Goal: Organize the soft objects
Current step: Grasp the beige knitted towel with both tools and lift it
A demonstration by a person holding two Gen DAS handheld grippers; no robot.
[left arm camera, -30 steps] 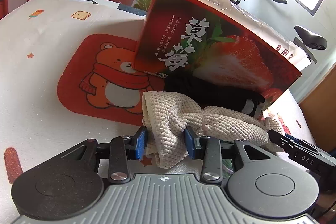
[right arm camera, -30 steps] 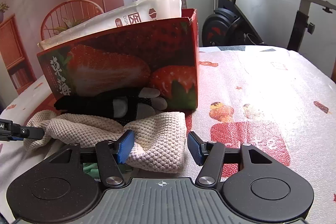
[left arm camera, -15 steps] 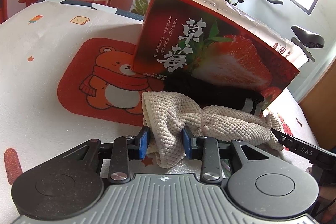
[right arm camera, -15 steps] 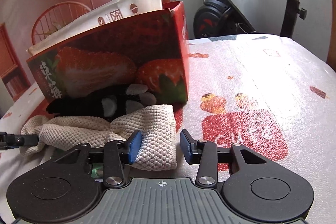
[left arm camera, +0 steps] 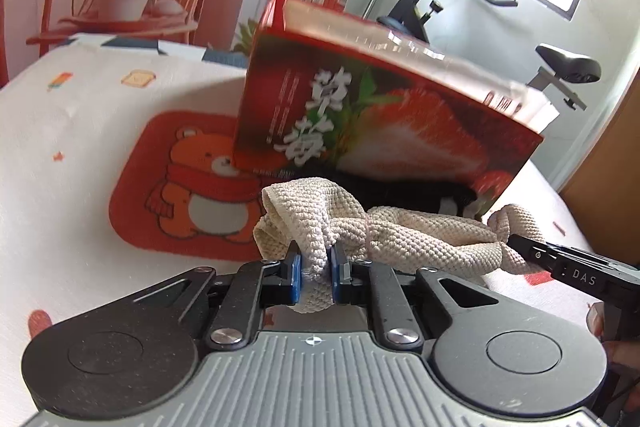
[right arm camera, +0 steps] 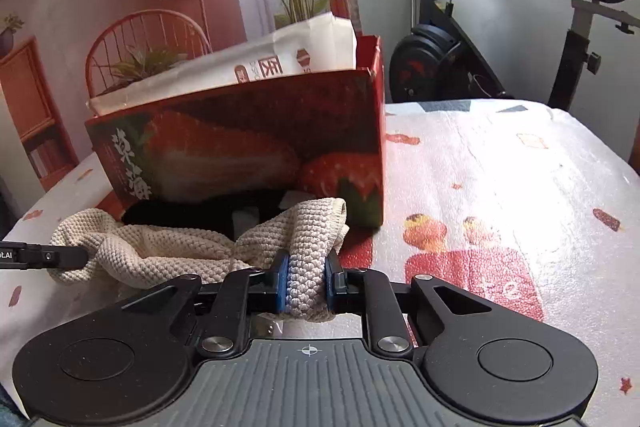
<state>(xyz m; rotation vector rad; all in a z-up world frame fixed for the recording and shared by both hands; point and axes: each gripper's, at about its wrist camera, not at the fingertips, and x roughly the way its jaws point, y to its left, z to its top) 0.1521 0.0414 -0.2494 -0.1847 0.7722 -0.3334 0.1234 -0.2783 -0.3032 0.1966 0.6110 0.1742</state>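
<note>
Two grippers, one cloth. L gripper (left arm camera: 315,277) & R gripper (right arm camera: 307,283) have both just been closing, and each now pinches an end of the beige waffle-knit cloth (left arm camera: 420,239) between its blue pads (left arm camera: 295,279). Cloth is bunched, strung between the two grippers w/ its middle sagging, low over the white printed bench cover (right arm camera: 500,187). Just behind it lies a black fabric item (right arm camera: 188,215), against the base of the red strawberry-print cardboard box (right arm camera: 248,143). White paper bag (right arm camera: 256,63) sticks up out of the box. Orange bear-print mat (left arm camera: 176,187) lies L of the box, partly under it.
</note>
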